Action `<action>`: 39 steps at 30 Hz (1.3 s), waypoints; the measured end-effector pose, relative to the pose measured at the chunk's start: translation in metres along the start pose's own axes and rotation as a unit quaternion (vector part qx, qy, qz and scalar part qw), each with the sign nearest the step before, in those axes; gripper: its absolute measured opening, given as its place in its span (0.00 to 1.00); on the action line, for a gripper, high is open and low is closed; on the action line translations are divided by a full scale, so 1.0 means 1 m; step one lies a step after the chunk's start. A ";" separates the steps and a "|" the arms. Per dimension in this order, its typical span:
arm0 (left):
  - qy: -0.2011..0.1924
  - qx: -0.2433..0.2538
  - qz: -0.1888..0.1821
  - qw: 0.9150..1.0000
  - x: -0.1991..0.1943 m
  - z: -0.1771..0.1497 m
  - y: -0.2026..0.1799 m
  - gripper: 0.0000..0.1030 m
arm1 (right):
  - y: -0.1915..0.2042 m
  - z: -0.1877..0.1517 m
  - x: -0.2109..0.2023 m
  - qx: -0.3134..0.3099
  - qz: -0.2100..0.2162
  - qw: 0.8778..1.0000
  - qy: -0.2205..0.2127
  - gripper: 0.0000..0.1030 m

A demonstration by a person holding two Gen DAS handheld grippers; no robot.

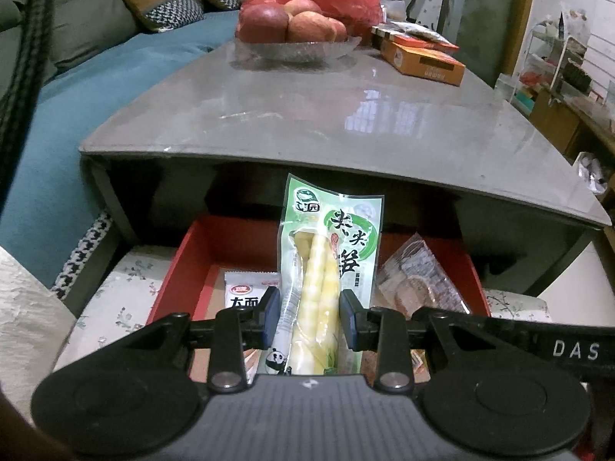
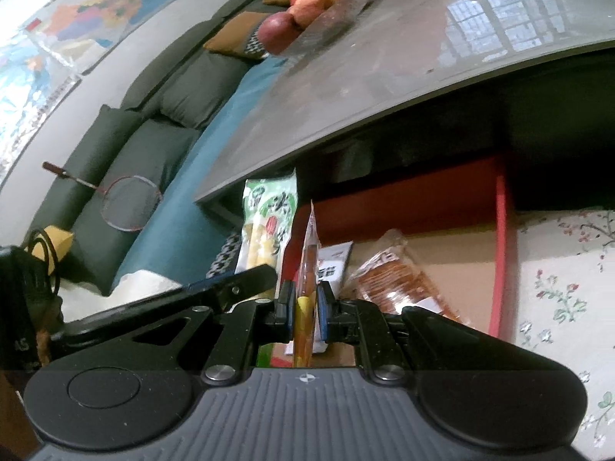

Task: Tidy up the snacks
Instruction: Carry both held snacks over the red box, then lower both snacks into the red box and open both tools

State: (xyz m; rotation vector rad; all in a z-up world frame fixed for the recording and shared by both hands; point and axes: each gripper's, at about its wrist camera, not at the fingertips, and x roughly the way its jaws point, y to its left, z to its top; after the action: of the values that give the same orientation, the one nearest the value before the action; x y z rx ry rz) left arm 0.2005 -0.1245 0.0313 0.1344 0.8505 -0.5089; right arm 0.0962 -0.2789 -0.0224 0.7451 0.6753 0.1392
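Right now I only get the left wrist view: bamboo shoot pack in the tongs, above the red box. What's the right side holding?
Observer: The right tongs are shut on a thin orange packet, seen edge-on.
Operator: Where's that against my pack?
Observer: In the right wrist view, the bamboo shoot pack shows just left of the orange packet.
Operator: Any room in the box on the right? The cracker bag blocks my view.
Observer: Yes. There is bare floor between the cracker bag and the right wall of the red box.
Operator: Anything on the sofa?
Observer: A badminton racket lies on the sofa.
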 end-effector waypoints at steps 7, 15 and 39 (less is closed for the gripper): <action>0.006 0.000 -0.001 1.000 0.011 -0.002 0.002 0.26 | -0.008 0.001 0.007 0.003 -0.022 1.000 0.003 0.17; 0.015 -0.001 -0.001 1.000 0.025 -0.003 0.004 0.27 | -0.014 0.002 0.009 0.003 -0.044 0.999 0.002 0.17; 0.005 -0.006 0.008 1.000 0.026 0.000 0.010 0.40 | -0.010 0.001 0.021 -0.040 -0.094 0.995 0.018 0.66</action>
State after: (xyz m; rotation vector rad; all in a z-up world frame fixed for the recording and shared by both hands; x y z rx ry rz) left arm 0.2200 -0.1252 0.0114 0.1317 0.8620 -0.4887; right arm 0.1121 -0.2797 -0.0400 0.5994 0.7660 0.0072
